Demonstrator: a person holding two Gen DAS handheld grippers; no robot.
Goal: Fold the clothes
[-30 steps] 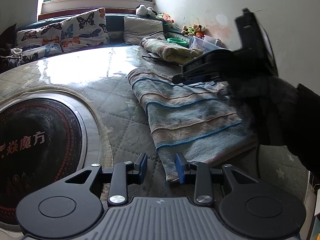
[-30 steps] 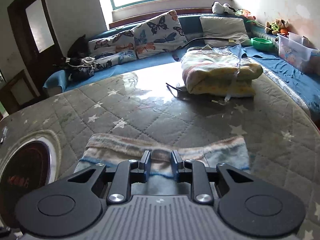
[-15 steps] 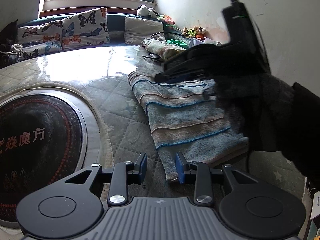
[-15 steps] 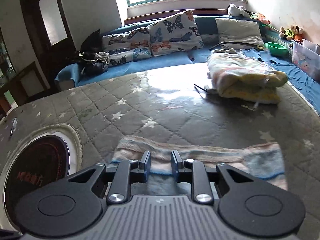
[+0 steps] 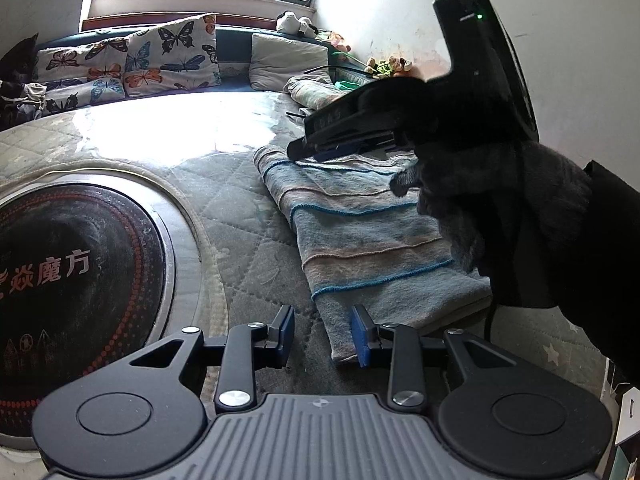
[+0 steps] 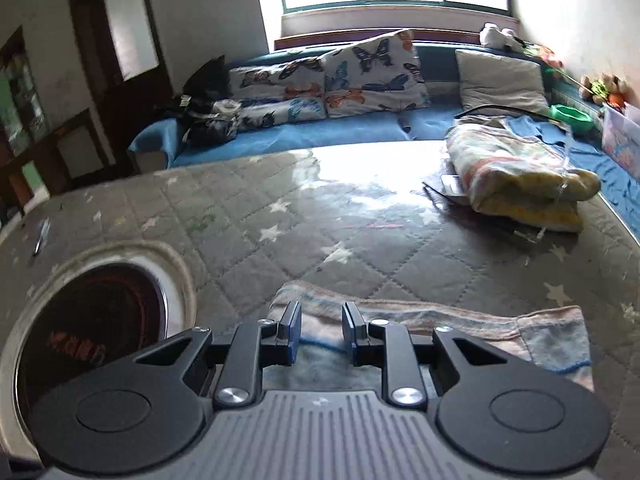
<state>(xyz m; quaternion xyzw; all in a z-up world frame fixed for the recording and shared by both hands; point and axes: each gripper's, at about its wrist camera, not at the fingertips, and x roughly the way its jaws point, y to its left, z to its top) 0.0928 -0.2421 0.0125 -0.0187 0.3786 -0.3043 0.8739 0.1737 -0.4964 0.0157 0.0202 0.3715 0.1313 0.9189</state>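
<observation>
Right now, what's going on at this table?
A person with a gripper in each hand is folding a striped blue and beige towel on the grey quilted star-print table cover. The towel lies flat, already folded into a long strip. The left gripper is open at the towel's near corner, holding nothing. The right gripper is open above the far end, also holding nothing.

Left hand-held gripper point(image 5: 322, 334) gaping at folded striped towel point(image 5: 372, 236) corner.

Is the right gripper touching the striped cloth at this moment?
Cannot tell. The left wrist view shows the right gripper low over the striped cloth's far end, but neither contact nor gap shows plainly.
</observation>
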